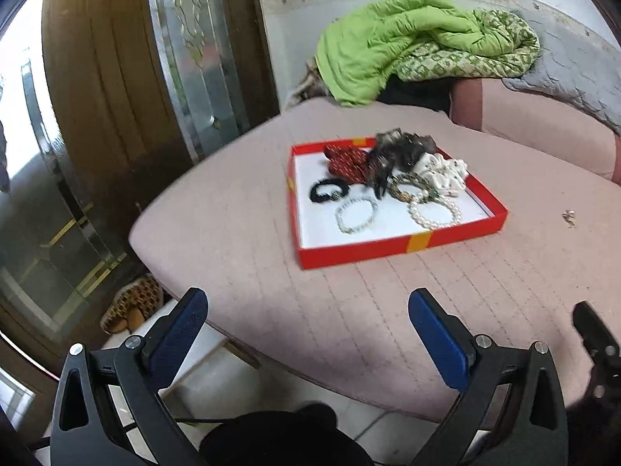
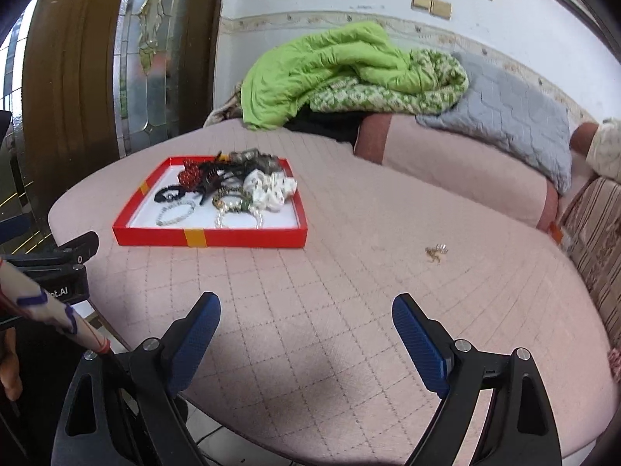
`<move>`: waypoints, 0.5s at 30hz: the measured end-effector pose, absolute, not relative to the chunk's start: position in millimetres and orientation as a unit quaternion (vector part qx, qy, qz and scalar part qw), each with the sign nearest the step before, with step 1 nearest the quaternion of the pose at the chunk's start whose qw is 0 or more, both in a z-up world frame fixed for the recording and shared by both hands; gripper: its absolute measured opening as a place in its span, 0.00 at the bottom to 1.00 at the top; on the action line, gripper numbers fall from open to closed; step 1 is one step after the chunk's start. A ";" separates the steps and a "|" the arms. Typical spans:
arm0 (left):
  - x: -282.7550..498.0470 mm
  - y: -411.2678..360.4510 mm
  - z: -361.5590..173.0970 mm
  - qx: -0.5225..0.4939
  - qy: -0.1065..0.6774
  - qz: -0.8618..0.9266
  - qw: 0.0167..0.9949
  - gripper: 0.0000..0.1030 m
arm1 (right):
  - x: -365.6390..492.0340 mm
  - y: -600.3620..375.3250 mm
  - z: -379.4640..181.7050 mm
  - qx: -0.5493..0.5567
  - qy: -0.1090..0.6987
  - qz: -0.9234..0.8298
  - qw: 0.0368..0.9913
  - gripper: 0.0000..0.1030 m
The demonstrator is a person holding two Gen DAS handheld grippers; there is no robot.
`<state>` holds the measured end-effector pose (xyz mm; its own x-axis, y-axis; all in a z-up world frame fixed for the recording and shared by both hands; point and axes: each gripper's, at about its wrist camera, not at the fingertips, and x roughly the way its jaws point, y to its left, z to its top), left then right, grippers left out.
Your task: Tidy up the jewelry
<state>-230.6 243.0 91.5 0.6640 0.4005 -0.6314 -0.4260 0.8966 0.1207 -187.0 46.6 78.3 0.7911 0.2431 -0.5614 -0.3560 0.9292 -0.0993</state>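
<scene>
From the left wrist view, most of the job looks done: the red tray [image 1: 388, 248] sits on the pink quilted bed [image 1: 271, 310] already holding a red scrunchie [image 1: 345, 161], a dark hair claw [image 1: 392, 155], a white scrunchie [image 1: 442, 171], a black hair tie [image 1: 330, 190], a pale bead bracelet [image 1: 356, 215], a pearl bracelet [image 1: 434, 213] and a greenish beaded piece [image 1: 411, 186]. 1 small metal trinket [image 1: 568, 217] lies loose on the bed, well apart to the tray's right. The left gripper [image 1: 306, 314] hangs near the bed's edge, jaws spread wide and empty.

From the right wrist view, the same tray [image 2: 209, 237] lies to the left, its contents heaped toward the back with bare white floor in front. The trinket [image 2: 436, 252] is ahead and right, likely the last piece to gather. The right gripper [image 2: 306, 318] hovers over the quilt with jaws wide apart, gripping nothing.
</scene>
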 end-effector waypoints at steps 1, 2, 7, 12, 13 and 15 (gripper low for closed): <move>-229.3 243.3 89.9 -0.022 0.345 0.223 0.911 1.00 | -185.3 46.5 76.3 -0.098 0.286 0.158 0.940 0.90; -227.9 243.1 88.3 -0.024 0.348 0.221 0.911 1.00 | -184.8 46.5 75.4 -0.098 0.288 0.158 0.940 0.90; -219.1 243.7 82.4 -0.041 0.362 0.213 0.907 1.00 | -180.6 43.9 70.9 -0.097 0.296 0.151 0.938 0.90; -214.0 238.7 78.3 -0.043 0.370 0.205 0.905 1.00 | -179.0 41.4 68.9 -0.093 0.301 0.147 0.938 0.90; -213.3 237.6 77.8 -0.042 0.370 0.204 0.905 1.00 | -179.4 42.0 68.5 -0.096 0.301 0.147 0.937 0.90; -212.8 236.5 77.3 -0.041 0.370 0.203 0.906 1.00 | -179.5 42.6 68.2 -0.100 0.300 0.147 0.937 0.91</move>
<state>-212.8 236.5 77.3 0.6437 0.3374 -0.6869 -0.3980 0.9142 0.0762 -179.5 42.6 68.2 0.7772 0.2150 -0.5914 -0.3346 0.9371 -0.0992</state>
